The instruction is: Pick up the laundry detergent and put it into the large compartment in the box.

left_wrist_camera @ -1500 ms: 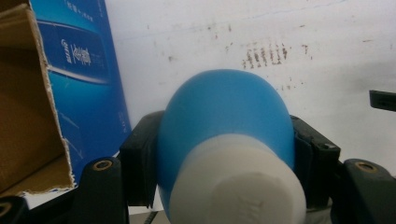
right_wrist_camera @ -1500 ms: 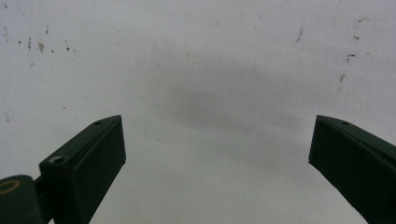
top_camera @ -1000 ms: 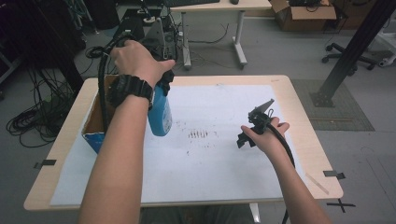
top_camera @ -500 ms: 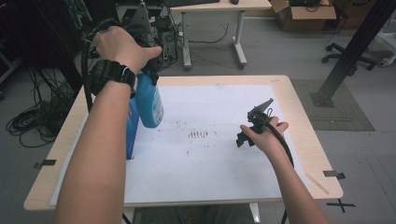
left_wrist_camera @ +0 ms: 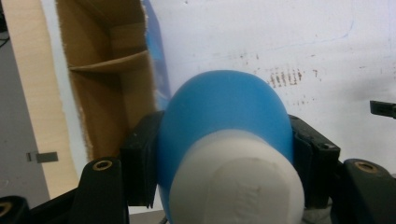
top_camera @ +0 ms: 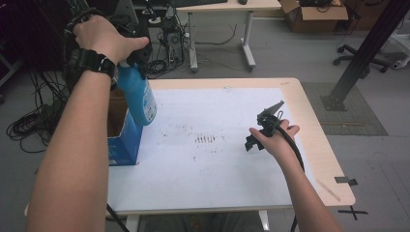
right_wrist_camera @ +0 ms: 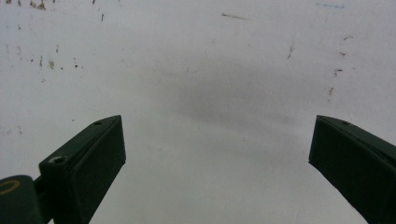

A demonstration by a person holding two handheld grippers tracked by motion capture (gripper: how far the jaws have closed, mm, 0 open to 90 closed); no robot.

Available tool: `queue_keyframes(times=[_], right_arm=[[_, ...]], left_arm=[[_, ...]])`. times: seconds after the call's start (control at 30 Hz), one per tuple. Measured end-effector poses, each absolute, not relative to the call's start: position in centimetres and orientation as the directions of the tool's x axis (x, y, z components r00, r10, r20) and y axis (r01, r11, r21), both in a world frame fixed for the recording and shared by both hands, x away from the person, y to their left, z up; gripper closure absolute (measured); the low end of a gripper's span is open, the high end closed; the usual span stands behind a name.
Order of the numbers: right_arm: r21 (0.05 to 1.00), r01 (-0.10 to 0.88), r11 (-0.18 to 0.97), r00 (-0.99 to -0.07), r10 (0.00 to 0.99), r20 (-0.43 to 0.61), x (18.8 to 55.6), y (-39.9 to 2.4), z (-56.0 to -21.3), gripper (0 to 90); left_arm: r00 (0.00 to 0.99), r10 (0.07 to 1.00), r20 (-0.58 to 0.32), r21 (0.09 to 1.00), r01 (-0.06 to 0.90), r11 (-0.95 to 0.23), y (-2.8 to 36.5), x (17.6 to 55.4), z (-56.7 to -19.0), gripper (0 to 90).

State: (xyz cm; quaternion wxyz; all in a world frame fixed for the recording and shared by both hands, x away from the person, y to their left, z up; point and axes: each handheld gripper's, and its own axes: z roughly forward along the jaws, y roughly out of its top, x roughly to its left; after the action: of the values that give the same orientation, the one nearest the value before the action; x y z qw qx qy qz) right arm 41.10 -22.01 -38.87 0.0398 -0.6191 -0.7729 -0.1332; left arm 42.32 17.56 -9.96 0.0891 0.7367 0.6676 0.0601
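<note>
**Materials and surface finish**

The blue bottle [left_wrist_camera: 224,112] is seen as smooth plastic with a soft sheen; its white cap [left_wrist_camera: 236,186] is matt plastic. The box [left_wrist_camera: 109,84] at the left is raw brown corrugated cardboard inside, rough at the torn edge, with a glossy blue printed outer face [top_camera: 123,145]. The table [top_camera: 321,159] edge is pale wood laminate; its top is covered by a matt white sheet [right_wrist_camera: 210,70], scuffed with dark marks. Gripper pads [right_wrist_camera: 95,158] appear as matt black plastic.
</note>
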Motion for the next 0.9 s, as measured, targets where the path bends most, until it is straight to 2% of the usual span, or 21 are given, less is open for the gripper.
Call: queue_keyframes(times=[0.37,0.9], right_arm=[[0.160,0.970,0.182,-0.215,0.952,0.218,41.2,-22.3,-38.7,3.9],[0.169,0.970,0.177,-0.212,0.952,0.220,41.4,-22.0,-38.2,3.9]], left_arm=[[0.046,0.999,-0.015,0.230,0.972,-0.041,21.9,42.3,-8.8,37.3],[0.009,1.000,0.004,0.252,0.968,-0.010,25.1,42.4,-8.4,37.4]])
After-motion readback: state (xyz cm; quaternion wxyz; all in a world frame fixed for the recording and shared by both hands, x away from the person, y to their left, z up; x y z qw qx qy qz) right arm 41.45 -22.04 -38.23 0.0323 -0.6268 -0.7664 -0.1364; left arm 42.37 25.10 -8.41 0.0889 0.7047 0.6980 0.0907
